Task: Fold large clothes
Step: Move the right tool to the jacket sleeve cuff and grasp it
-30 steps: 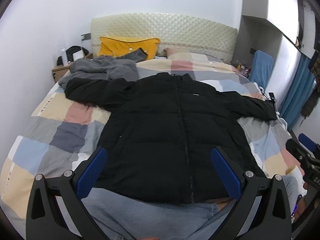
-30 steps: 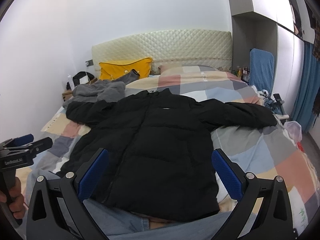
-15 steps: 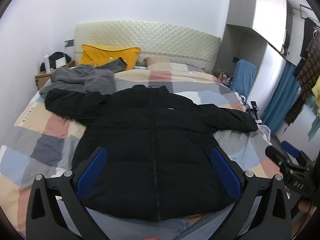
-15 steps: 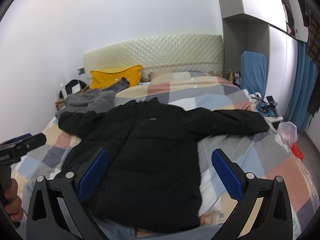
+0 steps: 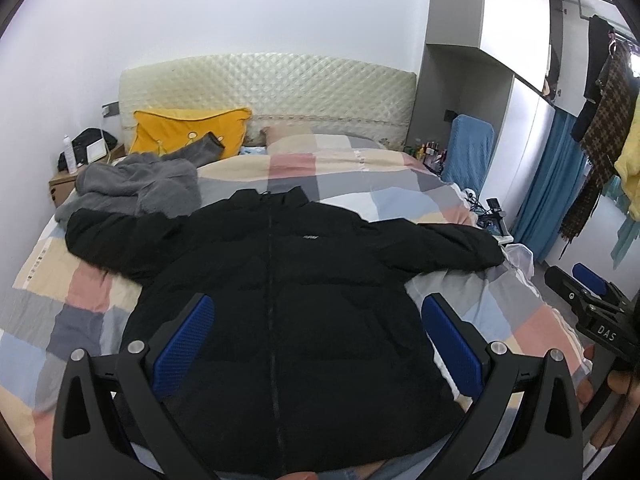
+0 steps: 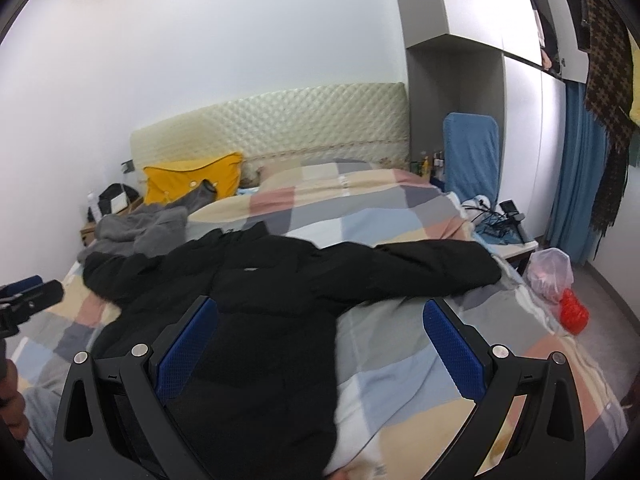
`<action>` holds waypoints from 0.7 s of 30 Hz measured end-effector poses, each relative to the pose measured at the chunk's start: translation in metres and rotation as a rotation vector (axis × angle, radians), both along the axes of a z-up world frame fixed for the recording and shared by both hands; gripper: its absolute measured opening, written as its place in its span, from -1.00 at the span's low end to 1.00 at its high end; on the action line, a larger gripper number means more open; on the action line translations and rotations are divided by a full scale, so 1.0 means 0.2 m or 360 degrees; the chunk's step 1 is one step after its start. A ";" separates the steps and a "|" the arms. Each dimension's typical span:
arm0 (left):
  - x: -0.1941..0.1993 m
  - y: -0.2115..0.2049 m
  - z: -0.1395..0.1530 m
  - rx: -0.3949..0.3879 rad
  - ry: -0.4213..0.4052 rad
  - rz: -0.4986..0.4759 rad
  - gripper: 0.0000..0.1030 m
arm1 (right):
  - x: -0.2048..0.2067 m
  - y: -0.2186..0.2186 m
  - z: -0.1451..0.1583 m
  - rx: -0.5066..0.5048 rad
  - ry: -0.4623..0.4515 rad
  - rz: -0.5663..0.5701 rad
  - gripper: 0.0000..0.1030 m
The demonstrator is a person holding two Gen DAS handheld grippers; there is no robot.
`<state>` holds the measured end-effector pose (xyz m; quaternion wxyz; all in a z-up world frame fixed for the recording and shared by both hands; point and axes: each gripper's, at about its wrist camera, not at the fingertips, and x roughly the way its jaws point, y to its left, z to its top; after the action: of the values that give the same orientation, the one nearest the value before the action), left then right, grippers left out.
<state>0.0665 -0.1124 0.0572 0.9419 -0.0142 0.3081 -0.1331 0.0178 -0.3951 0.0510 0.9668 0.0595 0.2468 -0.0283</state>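
A black puffer jacket lies flat, front up and zipped, on the checked bedspread, both sleeves spread out. It also shows in the right wrist view, with its right sleeve reaching toward the bed's right edge. My left gripper is open and empty, held above the jacket's lower body. My right gripper is open and empty, above the jacket's right side and the bedspread. Each gripper shows at the edge of the other's view.
A grey fleece garment lies by the jacket's left sleeve, with a yellow pillow behind it. A nightstand stands at the left. A blue chair, blue curtain, a plastic bag and a red object are at the right.
Both grippers have moved rightward along the foot of the bed; the jacket has shifted left in both views. Both stay open. The jacket has not moved.
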 end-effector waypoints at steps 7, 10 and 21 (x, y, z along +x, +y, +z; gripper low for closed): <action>0.10 -0.13 -0.02 0.0021 -0.0050 0.0014 1.00 | 0.15 -0.32 -0.07 0.0032 -0.0047 -0.0129 1.00; 0.16 -0.16 -0.06 -0.0004 -0.0034 -0.0007 1.00 | 0.27 -0.50 -0.15 0.0053 -0.0004 -0.0171 1.00; 0.40 -0.06 -0.28 0.0052 -0.0021 0.0076 1.00 | 0.64 -1.15 -0.56 0.0297 0.0114 -0.0261 1.00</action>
<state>0.1462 -0.1246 0.0020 0.9469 -0.0051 0.3035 -0.1055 0.1450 -0.6260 -0.0603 0.9420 0.1682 0.2772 -0.0862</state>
